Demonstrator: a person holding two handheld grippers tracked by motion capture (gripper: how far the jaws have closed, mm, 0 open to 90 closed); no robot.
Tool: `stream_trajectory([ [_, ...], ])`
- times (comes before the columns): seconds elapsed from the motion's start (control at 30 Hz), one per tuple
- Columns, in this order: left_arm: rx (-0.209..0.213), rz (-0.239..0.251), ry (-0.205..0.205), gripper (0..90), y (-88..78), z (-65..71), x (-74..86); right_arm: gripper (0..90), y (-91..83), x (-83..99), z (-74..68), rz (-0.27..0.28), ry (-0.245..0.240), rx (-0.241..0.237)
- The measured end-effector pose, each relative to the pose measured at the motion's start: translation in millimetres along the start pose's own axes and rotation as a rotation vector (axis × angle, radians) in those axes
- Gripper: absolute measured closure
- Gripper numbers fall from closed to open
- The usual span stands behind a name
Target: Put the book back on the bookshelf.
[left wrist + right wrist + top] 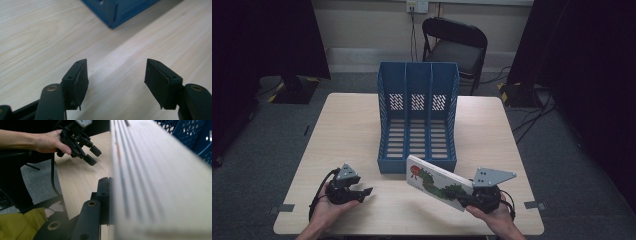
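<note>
A white picture book [434,182] with a green caterpillar on its cover is held tilted above the table's front edge, just in front of the blue rack. My right gripper [464,199] is shut on its lower right end. In the right gripper view the book's page edges [150,182] run up the frame, with one black finger [103,192] pressed against them; the other finger is hidden behind the book. My left gripper [364,194] hovers at the front left, open, with bare wood between its pads [116,82]. It is also seen in a hand in the right gripper view [91,155].
A blue three-slot file rack [384,115] stands mid-table, its slots open toward me; its corner [125,10] is ahead of the left gripper. The light wooden table [347,130] has free room on both sides of the rack. A black chair [457,45] stands behind the table.
</note>
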State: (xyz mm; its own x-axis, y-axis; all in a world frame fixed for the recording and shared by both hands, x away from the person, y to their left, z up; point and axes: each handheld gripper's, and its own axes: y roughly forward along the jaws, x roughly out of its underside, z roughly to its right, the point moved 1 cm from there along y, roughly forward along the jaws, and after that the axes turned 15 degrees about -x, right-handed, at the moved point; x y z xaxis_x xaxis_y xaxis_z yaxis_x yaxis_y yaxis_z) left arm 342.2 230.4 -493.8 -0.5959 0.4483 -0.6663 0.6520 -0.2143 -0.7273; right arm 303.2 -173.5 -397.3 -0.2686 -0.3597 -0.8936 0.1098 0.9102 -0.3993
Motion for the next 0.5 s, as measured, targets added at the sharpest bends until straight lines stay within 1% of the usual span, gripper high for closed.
stream_trajectory([
  [0.03, 0.000, 0.000, 0.000, 34.1, 0.0, 0.0, 0.0, 76.5, 0.0, 0.0, 0.0, 0.000, 0.000, 0.000],
  [0.07, 0.001, -0.026, -0.009, 32.8, 4.4, 0.1, 1.8, 76.5, -1.3, -4.7, -0.6, 0.004, -0.016, 0.007],
  [0.1, 0.001, -0.026, -0.009, 29.8, 4.4, 0.1, 1.8, 76.5, -1.3, -4.7, -0.6, 0.004, -0.016, 0.007],
  [0.13, 0.000, -0.024, -0.020, 29.8, 5.4, 0.0, 1.9, 76.5, -1.8, -6.9, -0.7, 0.008, -0.021, 0.006],
  [0.17, -0.014, -0.019, -0.003, 28.0, 6.1, -1.1, 2.6, 76.5, -2.0, -8.9, -0.4, 0.012, -0.024, 0.009],
  [0.2, -0.028, 0.007, 0.019, 26.4, 8.2, -1.9, 4.5, 76.5, -2.2, -11.0, 0.1, 0.016, -0.027, 0.009],
  [0.23, -0.029, 0.016, 0.008, 18.8, 9.6, -3.2, 5.8, 76.5, -2.7, -14.8, 1.5, 0.025, -0.029, 0.015],
  [0.27, -0.054, 0.009, -0.026, 16.5, 10.9, -7.4, 7.3, 76.5, -3.0, -16.7, 2.4, 0.030, -0.029, 0.017],
  [0.3, -0.054, 0.009, -0.026, 16.4, 10.9, -7.4, 7.3, 76.5, -3.0, -16.7, 2.4, 0.030, -0.029, 0.017],
  [0.33, -0.073, 0.011, -0.046, 16.0, 11.3, -11.3, 9.0, 76.5, -4.0, -20.9, 4.5, 0.031, -0.036, 0.036],
  [0.37, -0.073, 0.011, -0.046, 15.4, 11.3, -11.3, 9.0, 76.5, -4.0, -20.9, 4.5, 0.031, -0.036, 0.036],
  [0.4, -0.080, 0.026, -0.058, 15.0, 12.3, -13.4, 10.6, 76.5, -5.6, -24.4, 8.6, 0.041, -0.031, 0.047],
  [0.47, -0.076, 0.040, -0.060, 14.5, 13.2, -14.6, 11.8, 76.4, -7.3, -28.0, 13.7, 0.042, -0.031, 0.068],
  [0.5, -0.076, 0.040, -0.060, 14.4, 13.2, -14.6, 11.8, 76.4, -7.3, -28.0, 13.7, 0.042, -0.031, 0.068],
])
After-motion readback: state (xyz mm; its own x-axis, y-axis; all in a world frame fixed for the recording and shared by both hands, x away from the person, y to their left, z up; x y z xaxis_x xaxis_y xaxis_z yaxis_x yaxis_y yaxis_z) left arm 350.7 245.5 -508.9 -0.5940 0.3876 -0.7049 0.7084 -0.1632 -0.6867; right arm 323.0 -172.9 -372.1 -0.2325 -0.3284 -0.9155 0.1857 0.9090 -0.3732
